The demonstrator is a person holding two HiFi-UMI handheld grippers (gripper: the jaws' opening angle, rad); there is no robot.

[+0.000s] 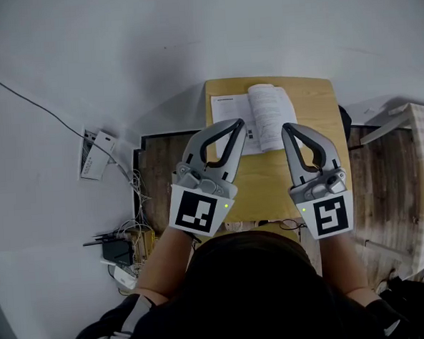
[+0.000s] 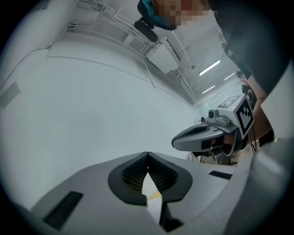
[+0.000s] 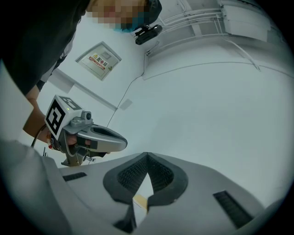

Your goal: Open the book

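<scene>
The book (image 1: 260, 111) lies open on the small wooden table (image 1: 315, 101), white printed pages up, its right-hand pages bulging. My left gripper (image 1: 236, 123) hangs level above the book's lower left corner, jaws shut with nothing in them. My right gripper (image 1: 287, 127) hovers beside the book's lower right edge, also shut and empty. In the left gripper view the pads (image 2: 138, 172) meet at the tip, and the right gripper (image 2: 177, 142) shows at the right. In the right gripper view the pads (image 3: 158, 173) are closed, and the left gripper (image 3: 123, 143) shows at the left.
A white wall fills both gripper views ahead. On the floor left of the table lie a power strip (image 1: 95, 155), cables and a black box (image 1: 118, 249). A white rack (image 1: 422, 181) stands at the right. The person's body is just behind the table's near edge.
</scene>
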